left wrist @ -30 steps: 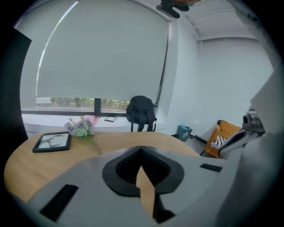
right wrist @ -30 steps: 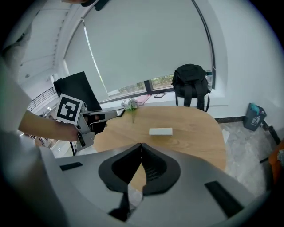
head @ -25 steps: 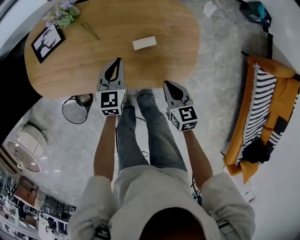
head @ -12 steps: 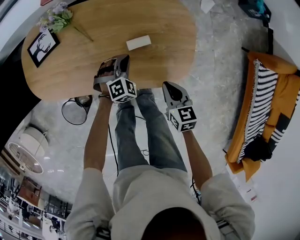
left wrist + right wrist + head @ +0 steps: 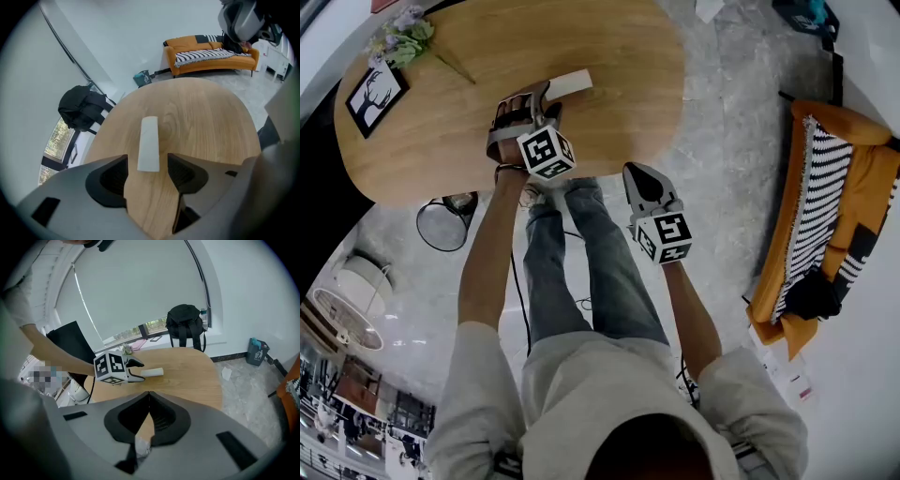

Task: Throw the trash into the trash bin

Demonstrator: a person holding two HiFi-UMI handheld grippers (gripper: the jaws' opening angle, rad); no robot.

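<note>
Trash (image 5: 149, 140) lies ungrabbed mid-desk (image 5: 206, 122), its near end between the left gripper's (image 5: 147, 164) just-opened jaws; the right gripper's (image 5: 149, 394) are together, binning remains.

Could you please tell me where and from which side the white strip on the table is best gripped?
Probably best: grip the white strip across its narrow width at the near end, coming down from the near side. It lies flat, lengthwise in line with the left gripper, whose jaws have just been opening; its near end sits between them, untouched.
</note>
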